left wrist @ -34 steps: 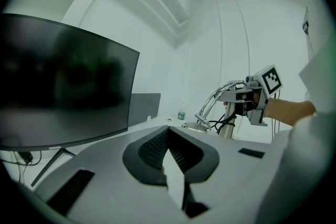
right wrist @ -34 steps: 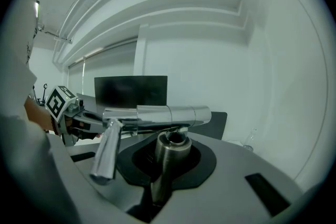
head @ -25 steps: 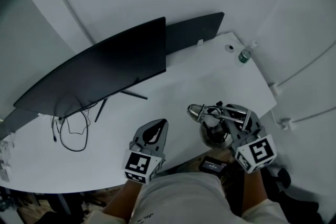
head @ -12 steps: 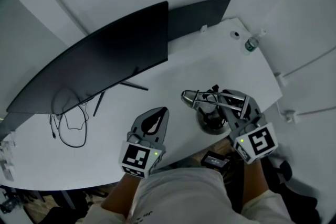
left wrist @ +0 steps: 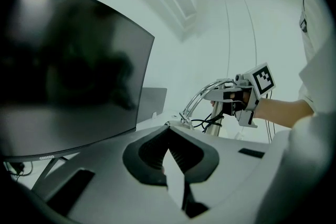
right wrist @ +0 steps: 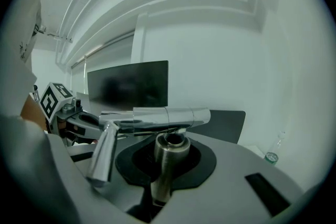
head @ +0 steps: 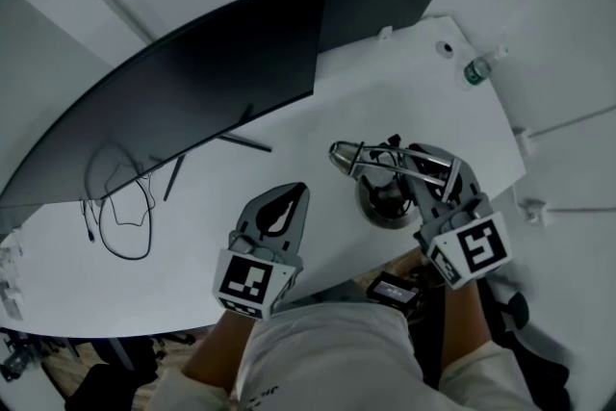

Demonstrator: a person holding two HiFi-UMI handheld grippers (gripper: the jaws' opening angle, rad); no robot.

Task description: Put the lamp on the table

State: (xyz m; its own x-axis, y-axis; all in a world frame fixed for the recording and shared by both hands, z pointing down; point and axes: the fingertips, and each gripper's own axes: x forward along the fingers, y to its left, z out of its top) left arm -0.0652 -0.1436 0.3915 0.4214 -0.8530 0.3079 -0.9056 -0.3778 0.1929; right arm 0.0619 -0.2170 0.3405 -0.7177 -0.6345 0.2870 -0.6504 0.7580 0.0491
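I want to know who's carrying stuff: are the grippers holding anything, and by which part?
The right gripper holds the lamp, clamped on its upright metal post. The left gripper is shut and holds nothing.

A wide curved monitor [head: 192, 101] stands dark on thin splayed legs [head: 245, 142] across the far left, and a second dark panel [head: 385, 5] stands just behind its right end. A black cable [head: 120, 217] lies looped near the monitor's left part. A small green-labelled bottle [head: 478, 69] stands by the far right corner, and a small black box [head: 393, 290] shows at the near right.
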